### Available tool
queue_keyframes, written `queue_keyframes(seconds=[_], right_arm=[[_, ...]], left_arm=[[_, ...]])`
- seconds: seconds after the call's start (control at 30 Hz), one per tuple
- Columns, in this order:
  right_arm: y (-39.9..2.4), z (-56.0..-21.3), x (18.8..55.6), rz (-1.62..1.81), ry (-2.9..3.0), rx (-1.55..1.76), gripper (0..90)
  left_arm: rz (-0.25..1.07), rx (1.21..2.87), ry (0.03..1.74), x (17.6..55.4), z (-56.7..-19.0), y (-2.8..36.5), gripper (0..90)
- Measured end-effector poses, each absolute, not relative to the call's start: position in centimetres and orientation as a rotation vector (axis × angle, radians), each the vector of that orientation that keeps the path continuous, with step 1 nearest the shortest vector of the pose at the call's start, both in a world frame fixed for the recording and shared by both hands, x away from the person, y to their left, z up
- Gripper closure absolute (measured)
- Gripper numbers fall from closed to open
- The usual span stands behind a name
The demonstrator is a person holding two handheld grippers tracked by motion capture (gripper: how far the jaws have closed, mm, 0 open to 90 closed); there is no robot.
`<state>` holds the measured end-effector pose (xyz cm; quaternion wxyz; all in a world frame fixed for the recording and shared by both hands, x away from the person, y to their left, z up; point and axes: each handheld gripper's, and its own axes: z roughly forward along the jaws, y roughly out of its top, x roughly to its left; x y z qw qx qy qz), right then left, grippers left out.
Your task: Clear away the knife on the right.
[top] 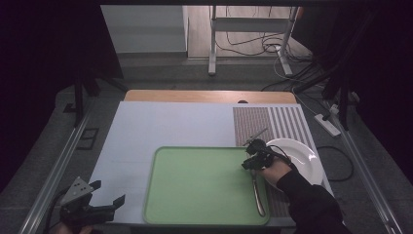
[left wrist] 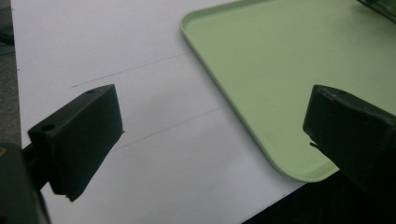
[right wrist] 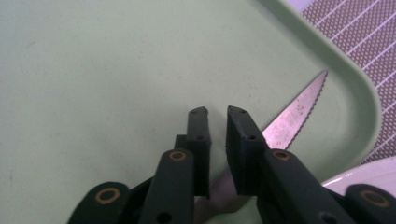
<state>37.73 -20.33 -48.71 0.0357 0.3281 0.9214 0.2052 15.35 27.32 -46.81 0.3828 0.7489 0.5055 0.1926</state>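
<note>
A serrated knife [top: 257, 190] lies along the right side of the green tray [top: 195, 190], its blade [right wrist: 294, 112] pointing toward the tray's corner. My right gripper [top: 251, 163] hovers just over the knife. Its jaws [right wrist: 217, 112] stand a narrow gap apart, and the pads press on nothing. The knife runs underneath them on the tray floor [right wrist: 93, 70]. My left gripper [top: 109, 191] rests at the table's near left corner, wide open and empty [left wrist: 210, 130], beside the tray's near left corner [left wrist: 280, 70].
A white plate [top: 304, 156] sits right of the tray on a striped placemat [top: 272, 122], and the plate's rim [right wrist: 369, 175] shows close to the right jaws. A thin metal utensil [top: 257, 133] lies on the placemat behind the right gripper. A white sheet [top: 146, 131] covers the table's left part.
</note>
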Motion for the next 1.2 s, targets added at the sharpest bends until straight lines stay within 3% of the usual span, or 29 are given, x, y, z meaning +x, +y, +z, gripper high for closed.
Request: queue_keyframes(seconds=[0.77, 1.2], right_arm=[[-19.2, -47.1, 36.2, 0.752, 2.787, 0.971, 39.1], [-19.6, -46.2, 35.3, 0.808, 2.796, 0.973, 25.0]], left_arm=[[0.492, 1.91, 1.29, 15.3, -46.8, 27.3, 4.5], [0.492, 1.91, 1.291, 15.3, -46.8, 27.3, 4.5]])
